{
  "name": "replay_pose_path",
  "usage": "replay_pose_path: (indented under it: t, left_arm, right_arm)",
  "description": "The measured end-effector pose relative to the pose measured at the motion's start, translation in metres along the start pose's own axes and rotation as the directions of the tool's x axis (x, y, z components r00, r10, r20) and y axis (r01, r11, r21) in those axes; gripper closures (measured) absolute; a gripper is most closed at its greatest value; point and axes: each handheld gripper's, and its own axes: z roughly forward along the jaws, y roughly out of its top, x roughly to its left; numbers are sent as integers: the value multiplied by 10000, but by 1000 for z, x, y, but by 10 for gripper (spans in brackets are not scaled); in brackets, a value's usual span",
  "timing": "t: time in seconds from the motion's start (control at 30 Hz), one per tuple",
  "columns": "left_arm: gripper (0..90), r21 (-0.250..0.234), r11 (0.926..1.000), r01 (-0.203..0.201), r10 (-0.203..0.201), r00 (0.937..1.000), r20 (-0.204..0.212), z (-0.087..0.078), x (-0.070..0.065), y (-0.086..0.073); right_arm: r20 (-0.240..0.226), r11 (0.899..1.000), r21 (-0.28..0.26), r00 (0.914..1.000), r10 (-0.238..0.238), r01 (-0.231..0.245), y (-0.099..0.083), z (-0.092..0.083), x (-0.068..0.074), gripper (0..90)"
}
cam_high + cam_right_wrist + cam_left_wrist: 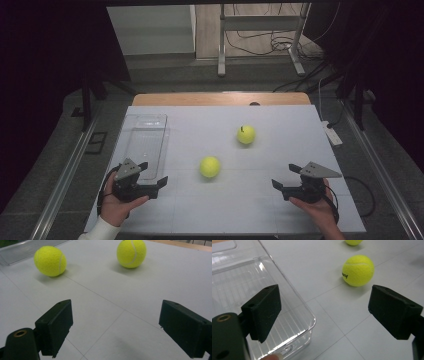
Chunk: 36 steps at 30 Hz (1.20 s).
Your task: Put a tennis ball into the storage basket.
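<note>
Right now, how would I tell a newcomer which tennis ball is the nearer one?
Start at the clear plastic tray on the table's left. Just to its right lies the nearer tennis ball. Unlike the farther tennis ball, it sits closer to the tray and the person.

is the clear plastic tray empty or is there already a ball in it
Empty. The clear tray shows only its ribbed bottom, and both tennis balls, the near one and the far one, lie on the table.

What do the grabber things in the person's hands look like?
Both are black. The left gripper and the right gripper each have two chunky, flat-faced jaws and a grey three-cornered plate on top. A black cable trails from each one. The left gripper view shows a small brass-coloured ring in its body. The person's left arm wears a white sleeve.
</note>
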Motion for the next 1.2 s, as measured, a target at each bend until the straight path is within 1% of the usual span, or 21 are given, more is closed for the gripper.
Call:
replay_pose_path:
  t: [0.1,0.6,0.83,1.2]
  left_arm:
    - [124,9,9999,-100,100,9999,88,0,-1,3]
    - [124,-92,9996,-252,254,9994,239,3,-5,18]
    - [125,-29,9994,-343,344,9984,440,8,-5,26]
    - [123,31,9994,-353,351,9980,523,13,-4,32]
  right_arm:
    - [24,10000,17,10000,3,-3,0,-1,0,124]
    - [24,9999,121,10000,-31,30,-2,1,0,125]
    - [69,9997,241,9999,-102,101,-2,3,1,126]
    - [25,9994,292,9999,-164,163,-3,4,2,126]
